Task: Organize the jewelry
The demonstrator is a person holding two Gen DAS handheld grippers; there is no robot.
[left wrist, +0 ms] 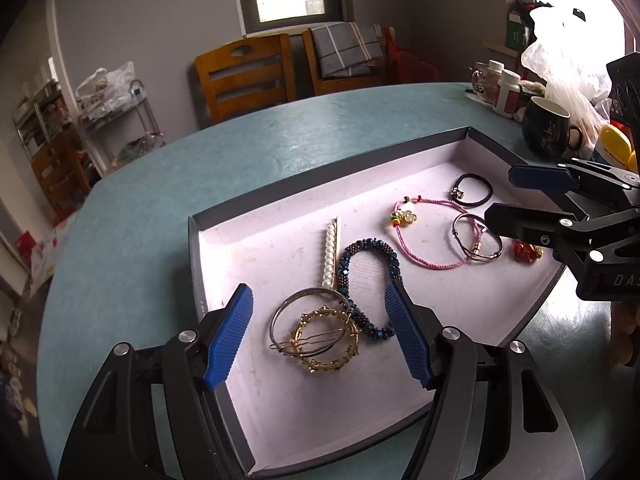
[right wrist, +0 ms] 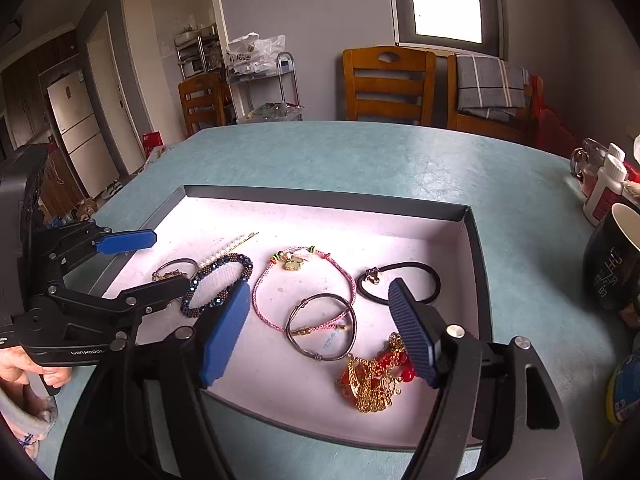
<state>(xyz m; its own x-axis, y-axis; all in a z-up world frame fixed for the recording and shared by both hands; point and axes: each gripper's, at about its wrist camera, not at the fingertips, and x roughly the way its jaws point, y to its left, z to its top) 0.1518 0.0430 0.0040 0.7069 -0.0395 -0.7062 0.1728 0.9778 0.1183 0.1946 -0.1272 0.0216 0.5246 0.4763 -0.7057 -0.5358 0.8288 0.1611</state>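
Note:
A shallow grey box with a white floor (left wrist: 248,240) (right wrist: 400,224) holds the jewelry. My left gripper (left wrist: 320,328) is open above a gold ring hair clip (left wrist: 326,340), a thin metal bangle (left wrist: 280,312) and a dark blue beaded bracelet (left wrist: 370,252) (right wrist: 224,272). A pearl hair clip (left wrist: 330,256) lies beside them. My right gripper (right wrist: 320,320) is open above a thin metal bangle (right wrist: 320,356) crossed by a pink cord bracelet (right wrist: 264,312) (left wrist: 404,244). A red and gold chain piece (right wrist: 368,380) and a black hair tie (right wrist: 404,268) (left wrist: 474,188) lie near its right finger.
The box sits on a teal table (left wrist: 280,132) (right wrist: 360,152). A dark mug (left wrist: 548,128) (right wrist: 612,260), white bottles (right wrist: 604,188), a plastic bag (left wrist: 568,64) and a yellow item (left wrist: 616,148) crowd the table's right end. Wooden chairs (right wrist: 388,84) stand behind.

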